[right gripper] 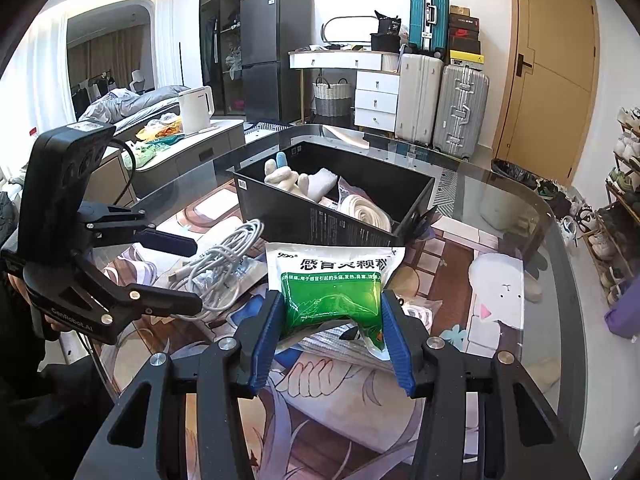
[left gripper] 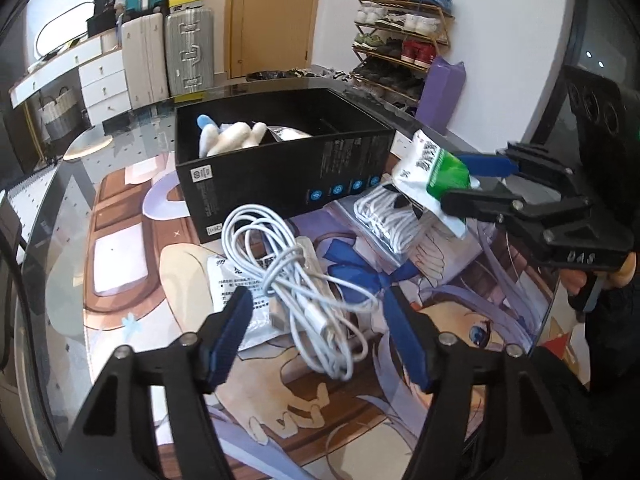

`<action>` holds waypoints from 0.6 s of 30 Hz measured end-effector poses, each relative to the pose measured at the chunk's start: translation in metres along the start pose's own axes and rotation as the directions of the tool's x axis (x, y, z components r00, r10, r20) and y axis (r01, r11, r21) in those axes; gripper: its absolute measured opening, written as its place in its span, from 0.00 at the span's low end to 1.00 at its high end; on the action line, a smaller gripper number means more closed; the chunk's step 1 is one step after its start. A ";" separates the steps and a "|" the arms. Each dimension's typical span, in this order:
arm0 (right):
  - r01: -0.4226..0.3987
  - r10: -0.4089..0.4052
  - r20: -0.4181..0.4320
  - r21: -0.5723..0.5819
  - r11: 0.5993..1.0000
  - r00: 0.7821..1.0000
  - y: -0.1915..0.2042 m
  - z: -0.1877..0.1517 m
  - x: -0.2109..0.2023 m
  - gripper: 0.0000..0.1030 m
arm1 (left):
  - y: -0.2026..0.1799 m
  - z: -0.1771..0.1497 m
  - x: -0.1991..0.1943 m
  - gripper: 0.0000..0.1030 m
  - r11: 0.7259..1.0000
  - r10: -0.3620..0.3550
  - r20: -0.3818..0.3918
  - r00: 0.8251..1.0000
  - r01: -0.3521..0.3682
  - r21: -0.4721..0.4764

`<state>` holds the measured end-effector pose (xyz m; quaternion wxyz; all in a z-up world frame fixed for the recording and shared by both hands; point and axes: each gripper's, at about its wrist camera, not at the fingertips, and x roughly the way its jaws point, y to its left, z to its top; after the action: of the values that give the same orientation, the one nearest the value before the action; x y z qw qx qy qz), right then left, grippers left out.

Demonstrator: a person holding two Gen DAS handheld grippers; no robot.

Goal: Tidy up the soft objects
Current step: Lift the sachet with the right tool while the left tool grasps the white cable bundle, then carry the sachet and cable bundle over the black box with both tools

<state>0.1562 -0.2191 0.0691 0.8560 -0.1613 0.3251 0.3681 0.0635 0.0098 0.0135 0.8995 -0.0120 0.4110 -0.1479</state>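
Note:
A coil of white cable (left gripper: pixel 304 292) lies on the printed mat between the blue pads of my left gripper (left gripper: pixel 318 340), and neither pad touches it, so the gripper is open. In the right wrist view the left gripper (right gripper: pixel 188 274) stands at the left beside the same cable (right gripper: pixel 224 264). My right gripper (right gripper: pixel 330 340) is shut on a green and white sachet (right gripper: pixel 332 292), held above the mat just in front of the black box (right gripper: pixel 320 220). The left wrist view shows the right gripper (left gripper: pixel 464 184) with the sachet (left gripper: pixel 432 168) right of the box (left gripper: pixel 280 172). White gloves (left gripper: pixel 232 138) and a white roll (right gripper: pixel 366 208) lie in the box.
A zip bag of white cord (left gripper: pixel 388 216) and a flat white packet (left gripper: pixel 232 280) lie on the mat by the cable. The glass table's rim (right gripper: pixel 540 208) curves at the right. Beyond it are a shoe rack (left gripper: pixel 400 40), suitcases (right gripper: pixel 440 104) and a purple bag (left gripper: pixel 444 92).

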 end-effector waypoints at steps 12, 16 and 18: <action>-0.005 0.005 -0.006 -0.002 1.000 1.000 0.000 -0.001 0.003 0.47 | 0.003 0.006 0.037 0.42 0.994 0.063 -0.036 0.997 -0.066 -0.084; -0.007 0.007 -0.006 -0.006 1.000 1.000 0.002 -0.001 0.003 0.47 | -0.005 0.005 0.036 0.30 0.994 0.091 -0.021 0.996 -0.092 -0.052; -0.007 0.007 -0.002 -0.005 1.000 1.000 0.001 0.000 0.001 0.47 | -0.008 0.003 0.034 0.30 0.995 0.088 -0.016 0.996 -0.088 -0.045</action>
<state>0.1558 -0.2177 0.0677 0.8541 -0.1627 0.3256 0.3716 0.0851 -0.0077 -0.0082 0.9017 -0.0135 0.4207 -0.0988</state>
